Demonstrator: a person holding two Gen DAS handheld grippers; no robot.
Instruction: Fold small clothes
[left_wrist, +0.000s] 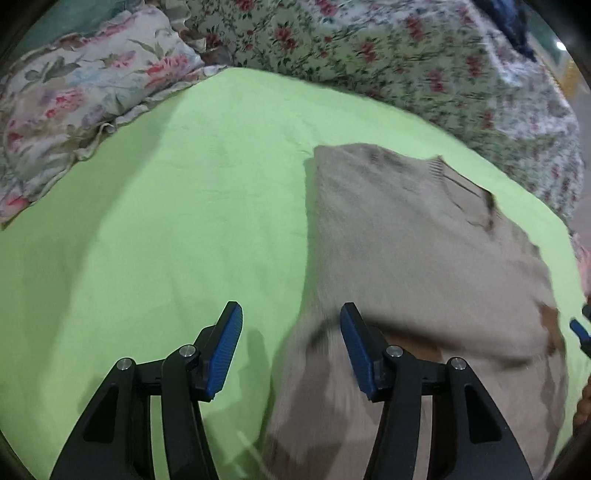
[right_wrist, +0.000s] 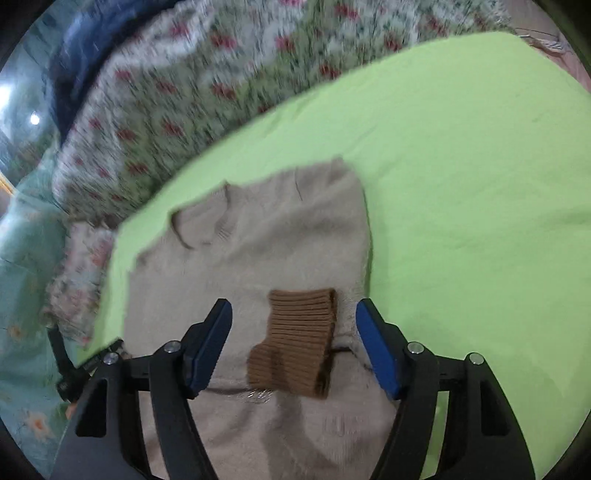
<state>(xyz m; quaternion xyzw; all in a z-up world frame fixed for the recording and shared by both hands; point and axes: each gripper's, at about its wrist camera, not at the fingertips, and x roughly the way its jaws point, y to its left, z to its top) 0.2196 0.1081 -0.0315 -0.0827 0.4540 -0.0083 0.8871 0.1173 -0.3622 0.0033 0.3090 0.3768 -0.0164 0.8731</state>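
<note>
A beige knit sweater (left_wrist: 413, 251) lies partly folded on a lime green sheet (left_wrist: 166, 221). In the left wrist view it fills the right half, its neckline toward the far right. My left gripper (left_wrist: 291, 317) is open and empty, above the sweater's left edge. In the right wrist view the sweater (right_wrist: 266, 243) lies below me, with a brown ribbed cuff (right_wrist: 299, 336) folded onto its middle. My right gripper (right_wrist: 293, 314) is open and empty, its fingers either side of the cuff and above it. A blue fingertip of the right gripper (left_wrist: 580, 330) shows at the left view's right edge.
A floral pillow (left_wrist: 74, 110) lies at the far left and a floral quilt (left_wrist: 424, 66) is bunched along the back of the sheet; the quilt also shows in the right wrist view (right_wrist: 177, 103). Dark blue cloth (right_wrist: 99, 40) lies on it. Green sheet (right_wrist: 480, 184) extends to the right.
</note>
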